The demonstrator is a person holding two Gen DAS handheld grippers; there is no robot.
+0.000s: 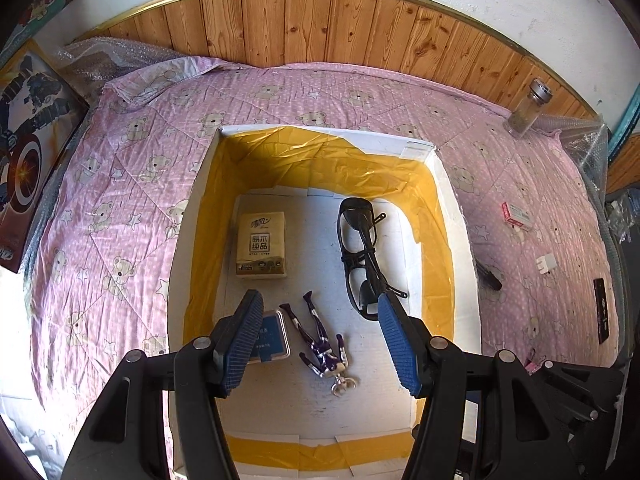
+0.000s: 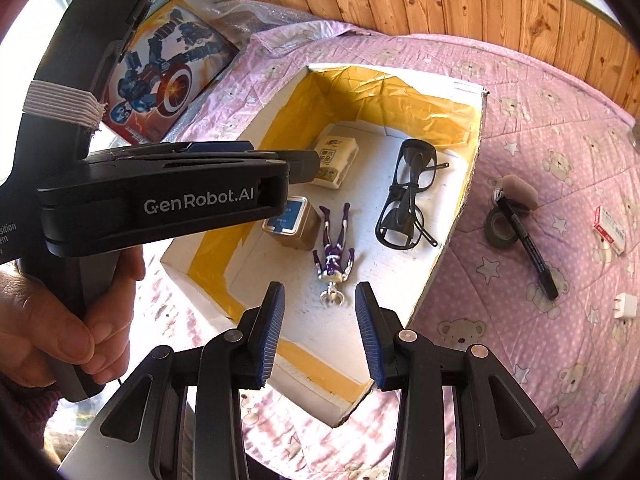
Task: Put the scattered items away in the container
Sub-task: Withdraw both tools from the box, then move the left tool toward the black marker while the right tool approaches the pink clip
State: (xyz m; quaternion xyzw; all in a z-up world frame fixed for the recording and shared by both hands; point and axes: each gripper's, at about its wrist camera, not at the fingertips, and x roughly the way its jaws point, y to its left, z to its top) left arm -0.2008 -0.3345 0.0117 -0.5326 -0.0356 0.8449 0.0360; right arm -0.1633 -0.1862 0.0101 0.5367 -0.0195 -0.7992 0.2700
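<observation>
Since the white box with yellow tape on its inner walls sits in the middle of the bed, open side up, it serves as the container, and four things already lie flat on its floor: a tissue pack, a small blue-lidded tin, a purple figure keychain and black safety glasses. Both tools hang over the box with nothing between their pads. The left hand-held gripper has its jaws spread wide above the figure, which suggests it is free for the next pick; the right hand-held gripper is likewise parted and empty, above the box's near edge. What remains lies out on the quilt to the right of the box: a black marker resting across a roll of dark tape, a red-and-white packet and a white plug, all nearer the right tool, though well apart from it.
</observation>
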